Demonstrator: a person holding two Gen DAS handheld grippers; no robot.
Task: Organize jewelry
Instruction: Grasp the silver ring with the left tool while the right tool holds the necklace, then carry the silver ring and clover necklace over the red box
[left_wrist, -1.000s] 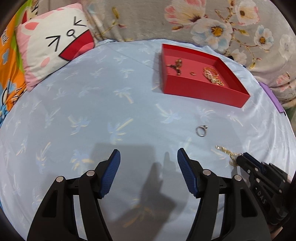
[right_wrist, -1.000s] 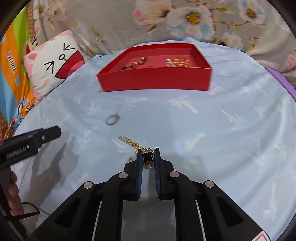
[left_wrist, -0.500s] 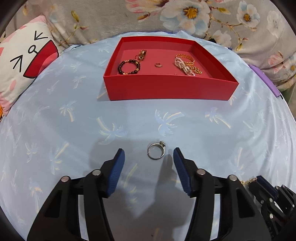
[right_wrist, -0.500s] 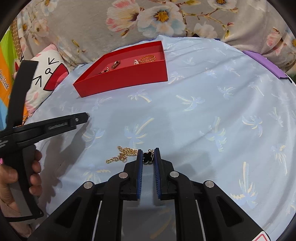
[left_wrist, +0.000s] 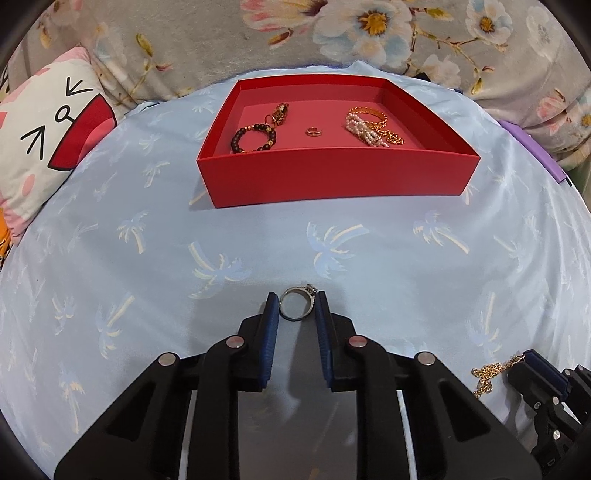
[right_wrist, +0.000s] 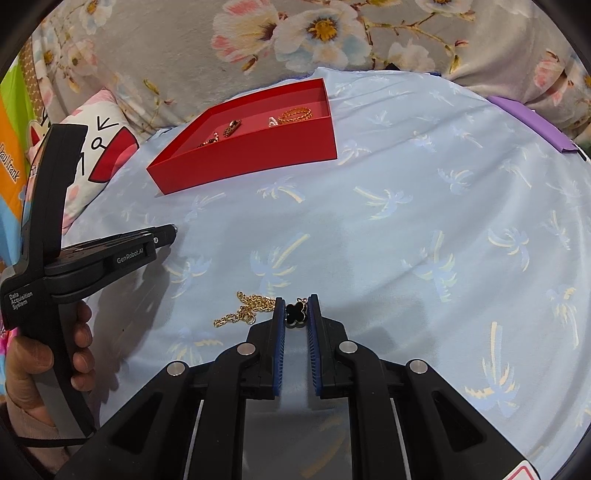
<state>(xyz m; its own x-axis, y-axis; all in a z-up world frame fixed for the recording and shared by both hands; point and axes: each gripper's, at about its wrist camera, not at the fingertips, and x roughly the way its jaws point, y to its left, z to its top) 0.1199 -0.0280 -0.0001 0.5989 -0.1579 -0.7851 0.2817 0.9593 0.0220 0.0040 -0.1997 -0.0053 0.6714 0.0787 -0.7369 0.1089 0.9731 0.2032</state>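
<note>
Left gripper (left_wrist: 297, 308) low over the pale blue palm-print bedsheet (left_wrist: 147, 258), fingers closing around a silver stone-set ring (left_wrist: 296, 303) lying flat between the pads, which are at its sides. Right gripper (right_wrist: 295, 312) pinches the black clover pendant (right_wrist: 295, 313) of a gold chain necklace (right_wrist: 247, 308) trailing left on the sheet. Red tray (left_wrist: 332, 177) toward the far edge holds a dark bead bracelet (left_wrist: 254, 137), small gold ring (left_wrist: 313, 131), pearl and gold pieces (left_wrist: 369, 127).

Palm-print sheet (left_wrist: 110, 258): red box (left_wrist: 332, 177), ring (left_wrist: 297, 303), chain (right_wrist: 247, 308)
</note>
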